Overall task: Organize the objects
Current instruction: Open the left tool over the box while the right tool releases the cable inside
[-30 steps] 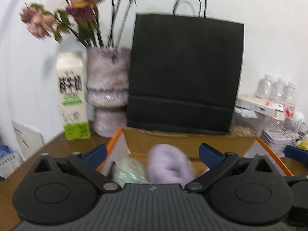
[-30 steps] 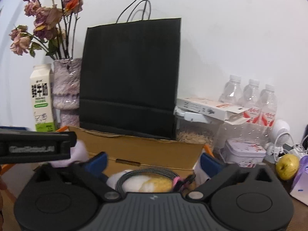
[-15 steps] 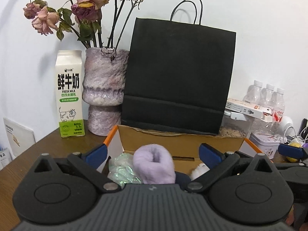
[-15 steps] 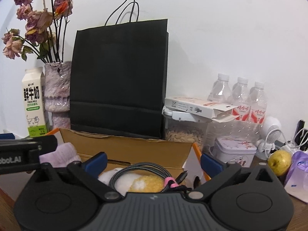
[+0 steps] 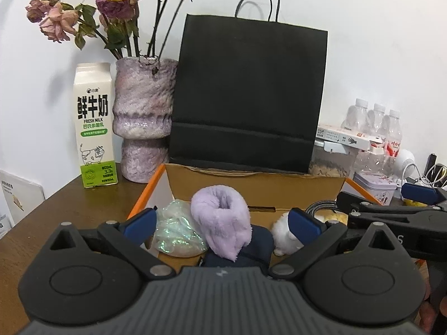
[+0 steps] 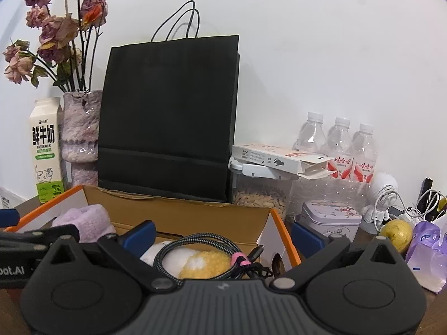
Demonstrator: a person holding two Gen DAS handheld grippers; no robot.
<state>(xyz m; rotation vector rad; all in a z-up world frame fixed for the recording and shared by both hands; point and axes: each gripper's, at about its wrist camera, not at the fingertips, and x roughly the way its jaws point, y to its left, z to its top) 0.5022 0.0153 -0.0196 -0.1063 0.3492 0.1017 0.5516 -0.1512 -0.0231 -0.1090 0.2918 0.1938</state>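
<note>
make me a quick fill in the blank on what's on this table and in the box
1. The milk carton stands directly beside the ____ holding dried flowers.
2. Behind the cardboard box stands a paper bag coloured ____.
3. Inside the box, the fluffy rolled sock is coloured ____.
4. The number of water bottles by the wall is ____.

Missing words: vase; black; purple; three

Behind my box I see a black paper bag (image 5: 248, 97), a milk carton (image 5: 94, 125), a vase of dried roses (image 5: 144, 120) and three water bottles (image 6: 339, 145).
</note>
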